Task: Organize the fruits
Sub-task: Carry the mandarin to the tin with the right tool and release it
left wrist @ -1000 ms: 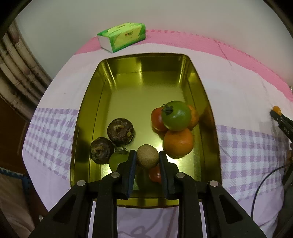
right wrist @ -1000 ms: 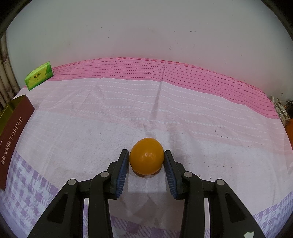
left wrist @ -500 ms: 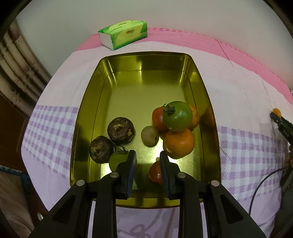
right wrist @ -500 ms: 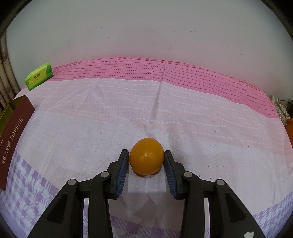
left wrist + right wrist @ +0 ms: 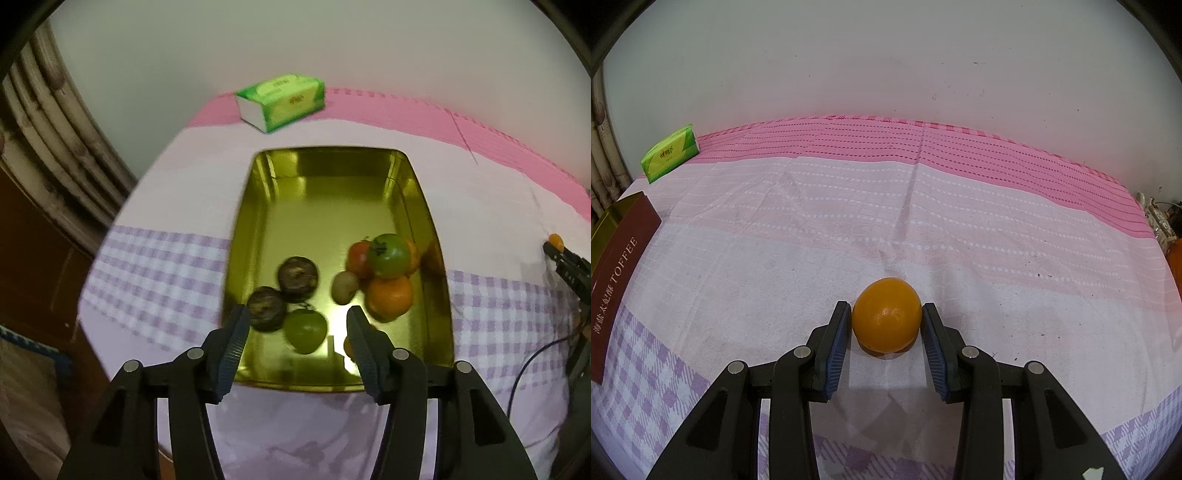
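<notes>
In the left wrist view a gold tin tray (image 5: 332,206) holds several fruits: two dark brown ones (image 5: 297,273), a green apple (image 5: 306,330), a small tan kiwi-like fruit (image 5: 344,288), a green tomato (image 5: 389,255) and an orange (image 5: 389,297). My left gripper (image 5: 295,328) is open and empty above the tray's near end. In the right wrist view an orange (image 5: 886,314) sits on the cloth between the pads of my right gripper (image 5: 886,319), which rest against or very near its sides.
A green tissue pack (image 5: 282,101) lies behind the tray; it also shows in the right wrist view (image 5: 670,153). The tray's brown TOFFEE side (image 5: 617,280) is at the left of the right wrist view. The pink and checked cloth (image 5: 923,221) covers the table.
My left gripper has let go of the small tan fruit, which now lies in the tray, and has opened wide and drawn back. The right gripper and orange have not moved.
</notes>
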